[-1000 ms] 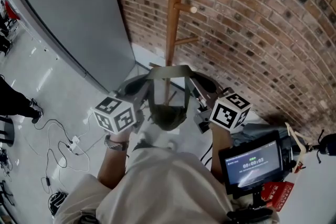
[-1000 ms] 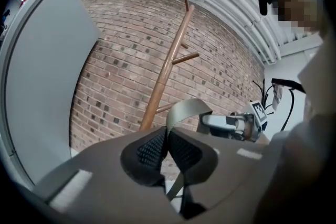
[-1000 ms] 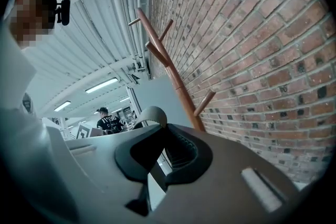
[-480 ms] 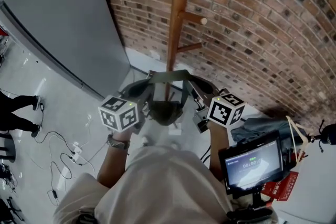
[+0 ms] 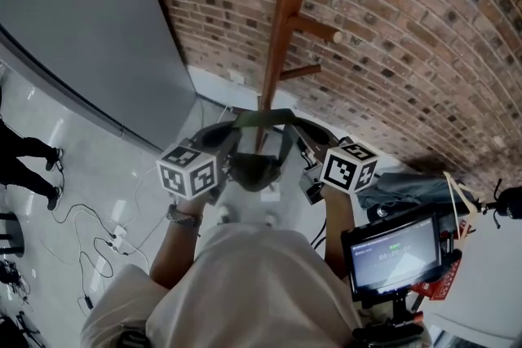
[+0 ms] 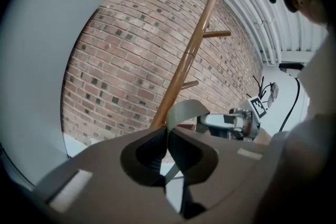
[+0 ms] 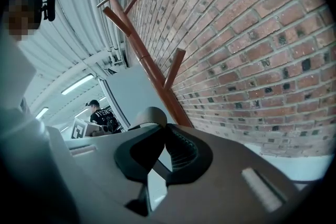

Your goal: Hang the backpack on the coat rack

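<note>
A person stands before a brick wall [image 5: 408,28] with a hand-held gripper in each hand, the olive backpack [image 5: 254,171] slung between the two at the centre of the head view. The left hand-held gripper [image 5: 218,144] has its jaws closed on one end of the backpack's carry strap [image 5: 263,117]. The right hand-held gripper [image 5: 308,144] is clamped on the other end, so the strap runs as a flat band across the gap from one to the other. In the left gripper view the strap rises from between the pressed pads and arcs to the right, toward the other tool at the frame's right. In the right gripper view it curls up and to the left from the shut pads.

The bag's dark body hangs below the strap, between the two marker cubes and just in front of the person's pale shirt [image 5: 253,281]. The wooden coat rack [image 5: 281,37] climbs from behind the strap to the top centre of the frame, a peg [image 5: 322,30] jutting right from its pole well above the bag, which is not yet on it. A grey panel [image 5: 81,28] fills the upper left, cables [image 5: 106,232] trail over the white floor [image 5: 90,175] at lower left, and a small monitor [image 5: 395,253] glows at lower right.
</note>
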The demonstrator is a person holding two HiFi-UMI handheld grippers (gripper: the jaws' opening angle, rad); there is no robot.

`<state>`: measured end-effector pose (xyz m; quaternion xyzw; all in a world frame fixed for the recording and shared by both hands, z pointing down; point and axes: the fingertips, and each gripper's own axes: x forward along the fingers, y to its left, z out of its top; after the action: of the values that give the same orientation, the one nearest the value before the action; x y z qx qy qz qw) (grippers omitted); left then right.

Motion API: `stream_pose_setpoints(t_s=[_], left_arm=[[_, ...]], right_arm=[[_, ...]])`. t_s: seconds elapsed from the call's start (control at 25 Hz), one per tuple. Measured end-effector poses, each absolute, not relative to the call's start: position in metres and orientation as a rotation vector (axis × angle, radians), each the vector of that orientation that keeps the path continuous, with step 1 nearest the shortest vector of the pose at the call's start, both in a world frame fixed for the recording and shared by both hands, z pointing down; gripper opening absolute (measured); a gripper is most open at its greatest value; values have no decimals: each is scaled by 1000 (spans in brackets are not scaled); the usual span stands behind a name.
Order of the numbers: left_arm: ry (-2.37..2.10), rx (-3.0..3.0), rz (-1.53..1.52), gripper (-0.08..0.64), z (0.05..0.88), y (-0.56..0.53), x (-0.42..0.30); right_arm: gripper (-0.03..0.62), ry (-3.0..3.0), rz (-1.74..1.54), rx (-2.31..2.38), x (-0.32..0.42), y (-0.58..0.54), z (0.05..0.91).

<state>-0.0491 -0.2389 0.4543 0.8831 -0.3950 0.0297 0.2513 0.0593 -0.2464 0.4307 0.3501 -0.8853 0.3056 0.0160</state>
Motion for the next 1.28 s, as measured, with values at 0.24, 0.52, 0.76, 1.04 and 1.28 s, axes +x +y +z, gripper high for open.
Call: stream_pose_setpoints(t_s=[0.24, 0.52, 0.76, 1.04, 1.28], left_arm=[[-1043, 2385, 123, 6, 470, -240, -47], [-1012, 2370, 162, 8, 485, -244, -42], [-993, 2359, 189, 8, 495, -246, -38], [-984, 2339, 216, 8, 506, -247, -36], [-972, 2324, 241, 8, 516, -246, -35]], right_arm=[[12, -2717, 985, 1109, 60, -249, 445], [12, -2681, 1019, 1129, 63, -255, 458], [14, -2647, 1049, 1125, 63, -256, 471], [15, -2605, 1058, 1115, 60, -258, 484], [15, -2587, 1116, 1080, 53, -258, 498]])
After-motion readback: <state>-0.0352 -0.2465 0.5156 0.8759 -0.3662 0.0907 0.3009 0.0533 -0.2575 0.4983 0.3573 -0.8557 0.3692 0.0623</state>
